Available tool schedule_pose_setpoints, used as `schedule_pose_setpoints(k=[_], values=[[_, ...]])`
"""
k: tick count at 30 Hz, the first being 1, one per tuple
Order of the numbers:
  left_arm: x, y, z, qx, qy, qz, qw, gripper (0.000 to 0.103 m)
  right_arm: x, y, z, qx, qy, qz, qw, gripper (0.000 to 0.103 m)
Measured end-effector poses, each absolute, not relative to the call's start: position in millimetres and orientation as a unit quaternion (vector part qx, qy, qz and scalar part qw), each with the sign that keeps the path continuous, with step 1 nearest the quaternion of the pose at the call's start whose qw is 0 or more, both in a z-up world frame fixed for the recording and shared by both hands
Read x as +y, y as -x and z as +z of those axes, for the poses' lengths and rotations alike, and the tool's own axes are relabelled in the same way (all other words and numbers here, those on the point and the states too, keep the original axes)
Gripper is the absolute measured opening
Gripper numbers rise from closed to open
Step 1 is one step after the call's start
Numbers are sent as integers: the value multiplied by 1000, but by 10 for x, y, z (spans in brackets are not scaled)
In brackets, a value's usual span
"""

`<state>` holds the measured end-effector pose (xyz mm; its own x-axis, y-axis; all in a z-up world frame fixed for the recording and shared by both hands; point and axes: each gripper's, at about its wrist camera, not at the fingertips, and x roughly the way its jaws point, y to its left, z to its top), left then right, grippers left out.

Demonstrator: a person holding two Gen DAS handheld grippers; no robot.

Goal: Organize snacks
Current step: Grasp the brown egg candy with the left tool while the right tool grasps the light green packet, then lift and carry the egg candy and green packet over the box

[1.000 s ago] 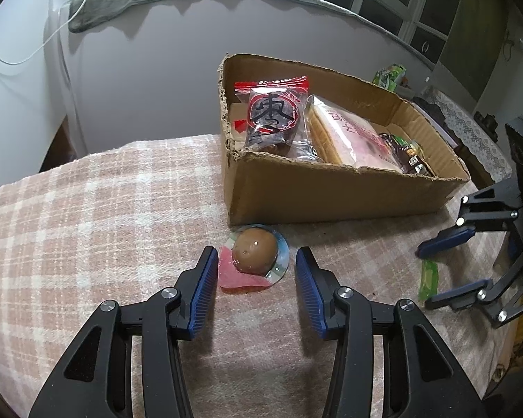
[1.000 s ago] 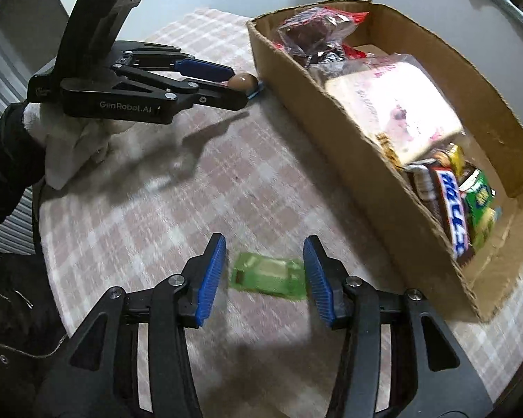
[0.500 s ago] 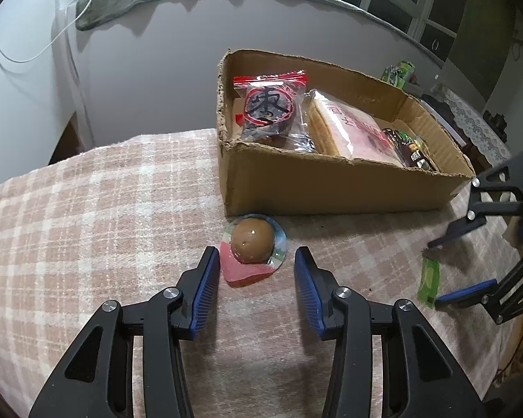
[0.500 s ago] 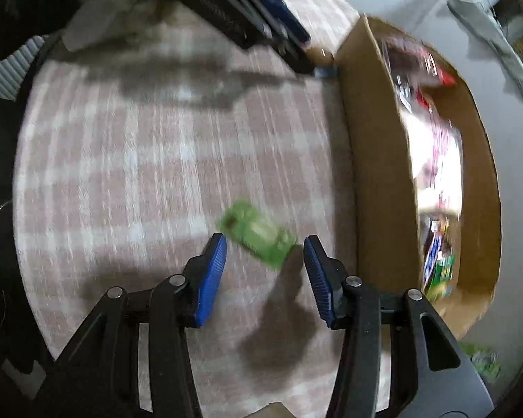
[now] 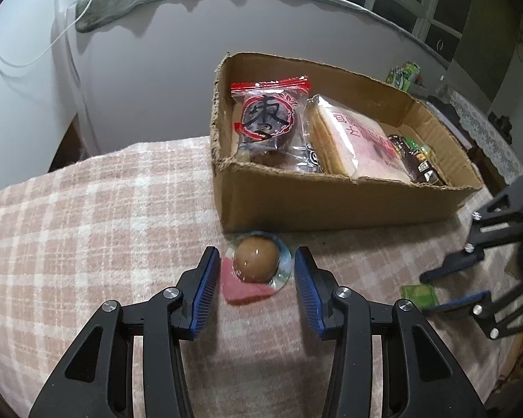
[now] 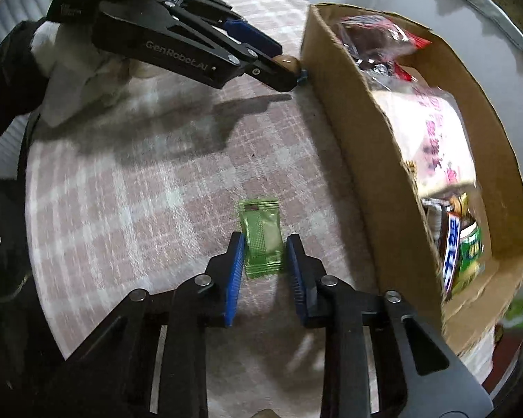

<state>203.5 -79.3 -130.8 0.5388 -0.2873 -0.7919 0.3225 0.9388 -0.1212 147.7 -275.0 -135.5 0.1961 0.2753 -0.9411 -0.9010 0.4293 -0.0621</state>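
While your right gripper (image 6: 263, 256) clenches the green foil sachet (image 6: 261, 235), lift it into the brown cardboard box (image 6: 373, 160); your left gripper (image 5: 256, 275) jaws are closing round the wrapped brown egg (image 5: 256, 260), not yet gripping.

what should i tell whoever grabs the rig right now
Right gripper: shut on the green packet, which lies flat on the plaid cloth; not lifted yet.
Left gripper: closing around the wrapped brown egg, which sits on the cloth just in front of the cardboard box; pads not on it yet.
Done: the box already holds a red-topped bag, a pink bread pack and small bars.
Left: lift the green packet into the box, finish the grip on the egg, then box it too.
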Motion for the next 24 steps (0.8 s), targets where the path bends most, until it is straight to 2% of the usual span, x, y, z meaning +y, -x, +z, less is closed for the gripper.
schedule_pose_setpoints(k=[5,8,9,12,15,20,24], values=[[-844,-2023,-1329,442,-38,-170,880,38,-2843,-1339,-1336,474,292,385,736,24],[-832,-1965,-1295,432,-37,-166,886,31,-2930,-1300,-1298,476,274,370,750,24],[-809,-1942,-1284,431,-35,-166,886,23,-3000,-1256,-1279,475,269,367,753,24],[-806,-1910,-1275,433,-37,-181,882,23,-3006,-1208,-1315,474,260,360,761,23],[-816,-1938,-1253,434,-49,-170,884,30,-3019,-1208,-1312,473,261,354,763,24],[-857,-2018,-1331,441,-50,-168,880,35,-2988,-1174,-1272,474,265,353,762,24],[-837,-2009,-1339,435,-42,-176,882,31,-2874,-1174,-1351,478,265,350,760,24]])
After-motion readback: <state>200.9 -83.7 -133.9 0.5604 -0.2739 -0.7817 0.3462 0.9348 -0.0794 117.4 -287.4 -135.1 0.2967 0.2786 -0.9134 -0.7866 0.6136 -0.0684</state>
